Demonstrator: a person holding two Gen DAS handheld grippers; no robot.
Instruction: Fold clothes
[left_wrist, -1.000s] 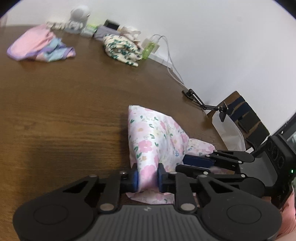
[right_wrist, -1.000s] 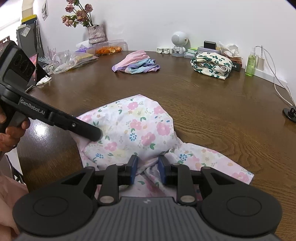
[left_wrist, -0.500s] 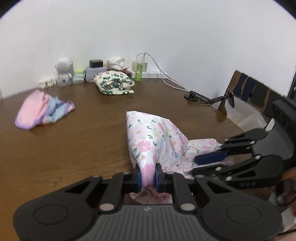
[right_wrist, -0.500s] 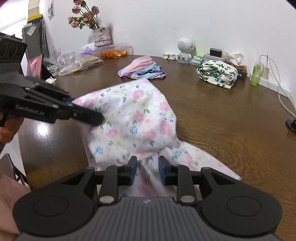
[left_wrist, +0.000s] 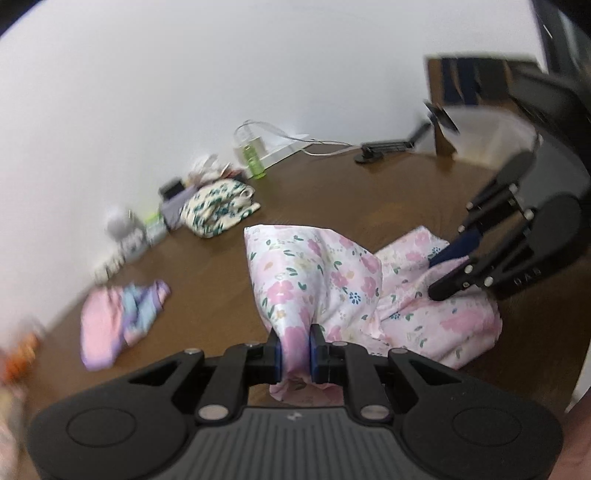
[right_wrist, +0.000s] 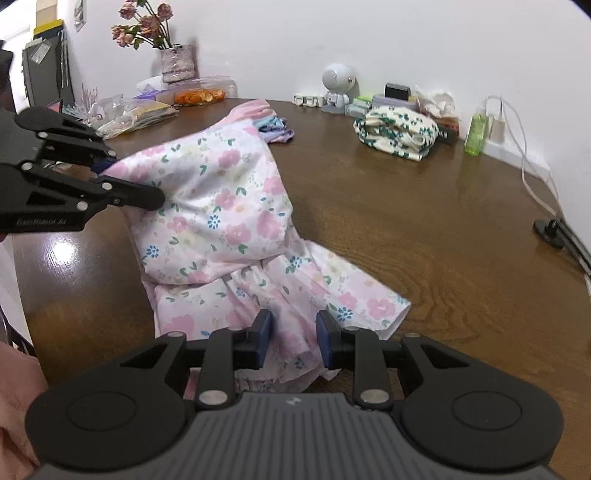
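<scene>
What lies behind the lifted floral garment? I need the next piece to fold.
Behind the floral garment, a pink and purple garment shows partly on the table; the rest is covered.

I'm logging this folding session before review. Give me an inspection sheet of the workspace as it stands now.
Surface: brown wooden table, glossy, with glare near its left edge.
Job's things: pink floral garment, one part lifted, the rest lying crumpled on the table.
Clutter: green-patterned folded cloth; pink and purple garment; white robot figure; green bottle; vase of flowers; plastic bags of snacks.
Grippers: left gripper shut on the floral garment, holding it raised; right gripper holds bunched fabric between its fingers.
Cables: white cable along the wall; black stand at the table edge.
Surroundings: white wall.
</scene>
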